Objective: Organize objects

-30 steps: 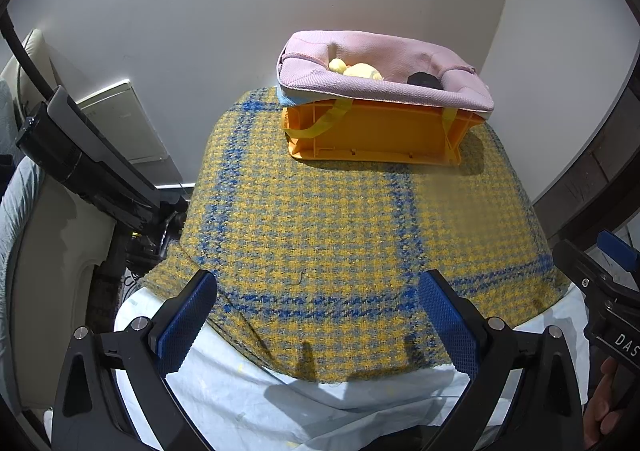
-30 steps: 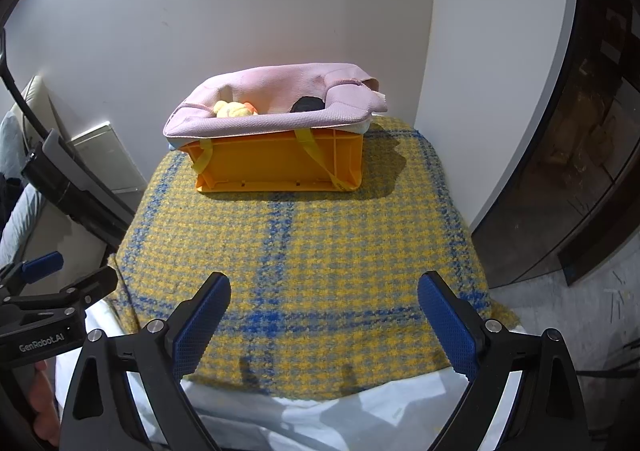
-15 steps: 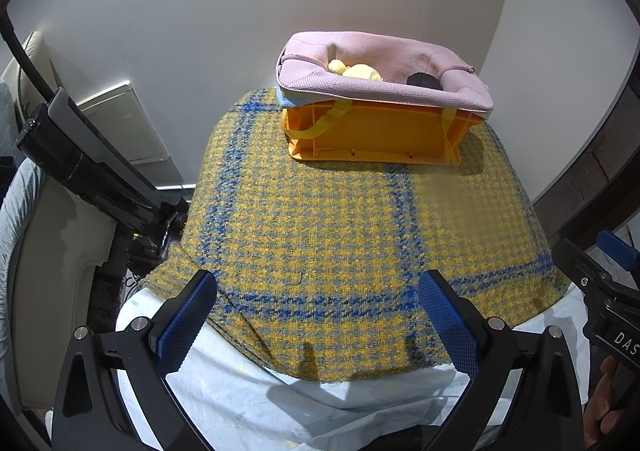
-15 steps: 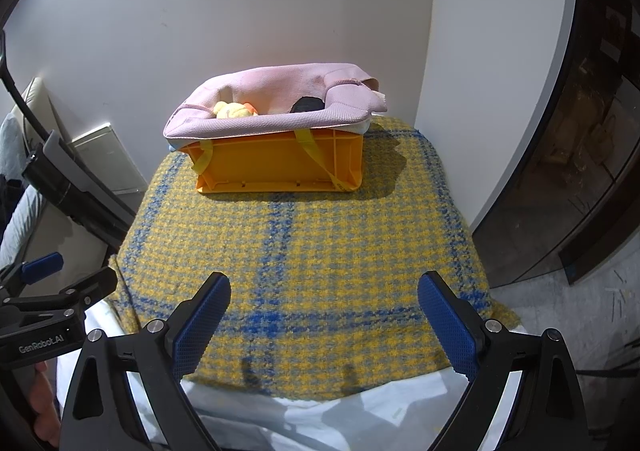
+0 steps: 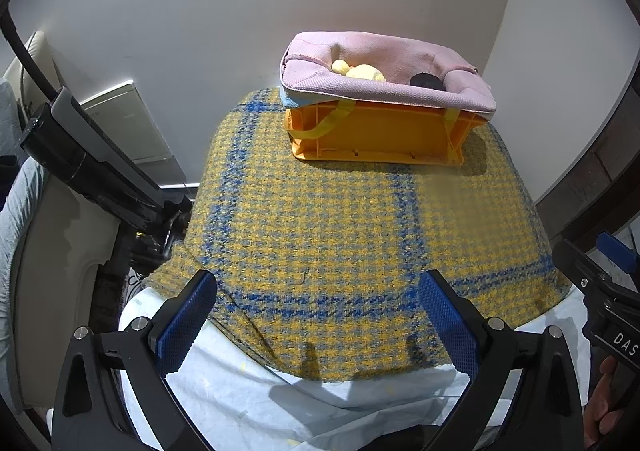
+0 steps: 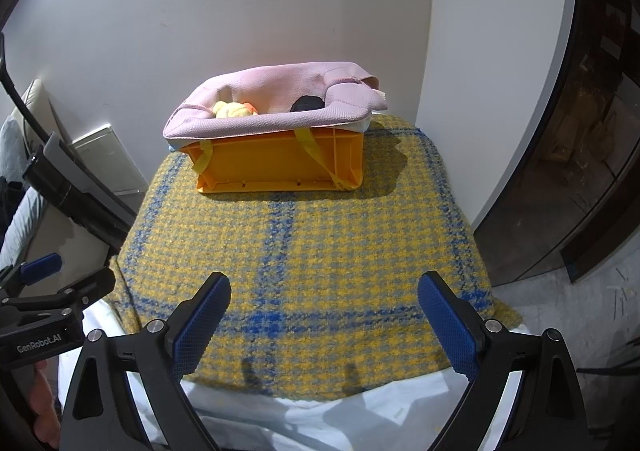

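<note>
Orange crate with pink bag, far end of table.

Orange plastic crate (image 5: 376,135) sits upright at the back edge of the plaid-covered surface, near the wall. Pink fabric bag (image 5: 384,67) sits in it, its rim folded out over the crate's top, yellow straps hanging down the side. Inside: yellow plush toy (image 5: 358,71) left, dark object (image 5: 427,81) right.

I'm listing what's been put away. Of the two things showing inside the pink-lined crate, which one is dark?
The black object at the right end of the orange crate; the other is a yellow plush toy at the left end.
</note>
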{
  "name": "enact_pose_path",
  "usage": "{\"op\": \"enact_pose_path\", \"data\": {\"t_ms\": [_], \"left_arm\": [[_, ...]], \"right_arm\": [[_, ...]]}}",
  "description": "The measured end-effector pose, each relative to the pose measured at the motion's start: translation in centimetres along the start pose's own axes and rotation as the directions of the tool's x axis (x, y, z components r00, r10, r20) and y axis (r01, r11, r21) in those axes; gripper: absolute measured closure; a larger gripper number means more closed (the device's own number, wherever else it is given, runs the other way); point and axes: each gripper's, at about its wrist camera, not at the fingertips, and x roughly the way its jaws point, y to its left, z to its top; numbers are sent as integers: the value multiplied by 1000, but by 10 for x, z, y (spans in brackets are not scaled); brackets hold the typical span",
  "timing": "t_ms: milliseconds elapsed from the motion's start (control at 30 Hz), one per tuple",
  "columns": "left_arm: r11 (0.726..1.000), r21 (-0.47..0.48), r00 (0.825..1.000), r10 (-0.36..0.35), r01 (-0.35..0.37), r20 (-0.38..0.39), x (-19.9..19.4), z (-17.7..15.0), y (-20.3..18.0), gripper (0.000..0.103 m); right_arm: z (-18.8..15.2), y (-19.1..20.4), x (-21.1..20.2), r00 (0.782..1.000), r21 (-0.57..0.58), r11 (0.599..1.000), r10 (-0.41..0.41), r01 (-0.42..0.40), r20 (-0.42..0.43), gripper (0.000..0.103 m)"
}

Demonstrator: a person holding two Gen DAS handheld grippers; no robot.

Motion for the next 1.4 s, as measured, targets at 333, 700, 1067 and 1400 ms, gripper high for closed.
{"op": "enact_pose_path", "data": {"t_ms": [333,700,1067,1400], "left_arm": [[1000,-2,1000,-5,5,-7,0,1,-1,0],[1000,-3,1000,-5,5,-17,1,2,-3,0],[1000,-7,999,5,-5,-43,6,3,-3,0],[1000,1,999,22,-22,-44,6,3,-4,0]], "right_arm": [[1,-1,0,1000,1,1000,2,-2,0,8],[1,-2,1,1000,1,1000,5,-5,1,8],[3,-2,2,1000,3,1000,9,-9,0,8],[3,-3,2,1000,4,1000,10,-10,-2,8]]}}
